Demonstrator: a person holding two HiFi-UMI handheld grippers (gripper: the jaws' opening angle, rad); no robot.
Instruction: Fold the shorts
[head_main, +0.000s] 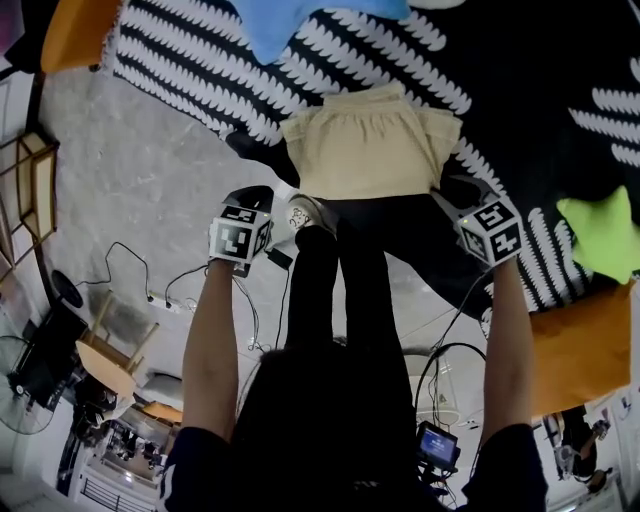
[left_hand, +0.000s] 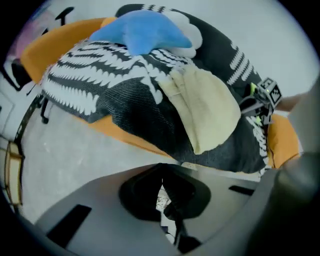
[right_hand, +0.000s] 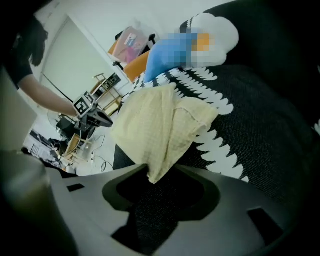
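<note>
The beige shorts (head_main: 368, 142) lie folded on the black-and-white patterned bedspread (head_main: 180, 60), with their near edge towards me. My left gripper (head_main: 254, 198) hangs off the bed's edge over the grey floor, left of the shorts and apart from them; in the left gripper view its jaws (left_hand: 162, 192) are shut with nothing in them. My right gripper (head_main: 447, 196) sits at the shorts' near right corner. In the right gripper view the corner of the shorts (right_hand: 159, 135) dips to the gap of that gripper (right_hand: 160, 197), whose jaws stand apart over dark bedspread without pinching it.
A blue star cushion (head_main: 290, 22) lies behind the shorts and a green one (head_main: 602, 235) to the right. Orange sheet (head_main: 582, 345) shows at the bed's edge. A person's shoe (head_main: 310, 212), cables (head_main: 140, 280) and a wooden chair (head_main: 105, 352) are on the floor.
</note>
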